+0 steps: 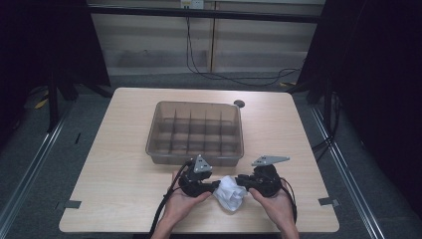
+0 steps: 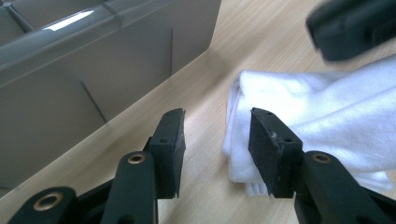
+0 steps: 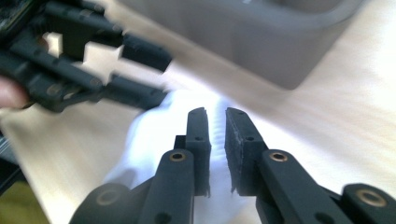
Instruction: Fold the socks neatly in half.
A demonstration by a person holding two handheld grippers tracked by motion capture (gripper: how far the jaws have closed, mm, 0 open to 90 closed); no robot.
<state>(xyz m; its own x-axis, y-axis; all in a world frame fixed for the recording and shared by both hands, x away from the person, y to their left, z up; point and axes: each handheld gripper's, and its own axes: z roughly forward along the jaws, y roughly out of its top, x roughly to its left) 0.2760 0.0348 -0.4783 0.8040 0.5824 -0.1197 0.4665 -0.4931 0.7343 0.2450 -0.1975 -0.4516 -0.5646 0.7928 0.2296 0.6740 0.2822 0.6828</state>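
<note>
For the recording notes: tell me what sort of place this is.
Probably a lab or recording booth, not a home. A plain wooden table stands alone between dark curtains, with cables trailing across the grey floor behind it. On the table are a divided plastic bin and a white cloth.

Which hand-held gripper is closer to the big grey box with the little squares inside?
Left. The left hand-held gripper sits just in front of the grey box's near wall. The right hand-held gripper is farther out toward the box's right corner, across the white cloth.
</note>
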